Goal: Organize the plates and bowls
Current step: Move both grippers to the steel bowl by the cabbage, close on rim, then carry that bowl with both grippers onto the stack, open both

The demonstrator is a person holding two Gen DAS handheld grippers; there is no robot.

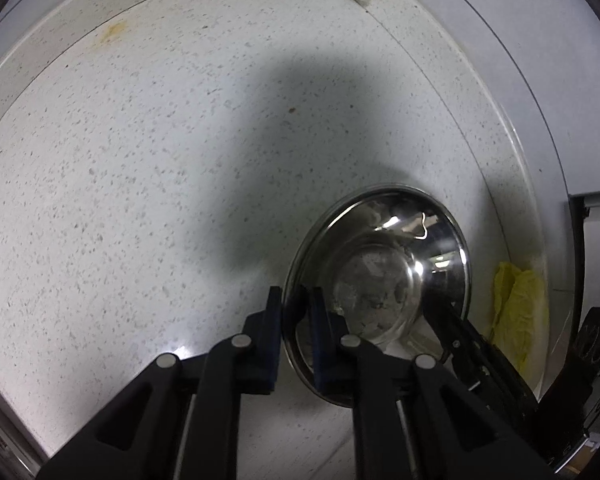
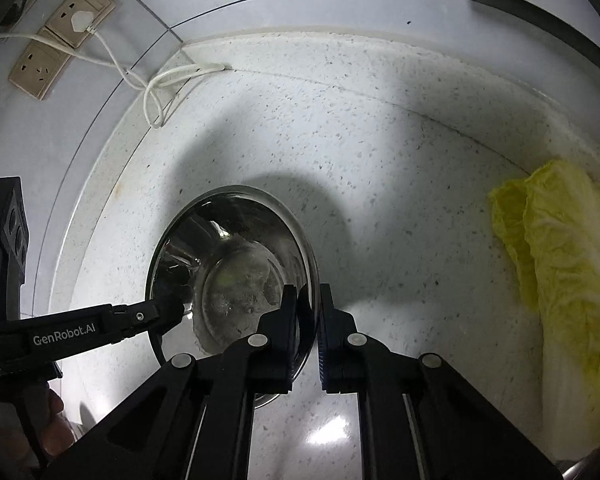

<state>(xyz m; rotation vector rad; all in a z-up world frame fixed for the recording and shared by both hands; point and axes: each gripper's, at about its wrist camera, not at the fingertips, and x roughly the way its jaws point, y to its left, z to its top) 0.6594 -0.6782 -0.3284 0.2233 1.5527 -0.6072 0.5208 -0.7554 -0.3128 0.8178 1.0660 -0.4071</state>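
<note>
The shiny metal bowl (image 2: 236,276) sits on the speckled counter (image 2: 380,152), near the cabbage leaf (image 2: 560,264); 2 claws, left gripper (image 1: 296,300) and right gripper (image 2: 308,300), each pinch its rim tight

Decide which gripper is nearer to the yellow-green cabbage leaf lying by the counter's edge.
The right gripper. It clamps the round shiny steel bowl's rim on the side facing the yellow-green cabbage leaf; the left gripper clamps the opposite rim, farther away.
</note>
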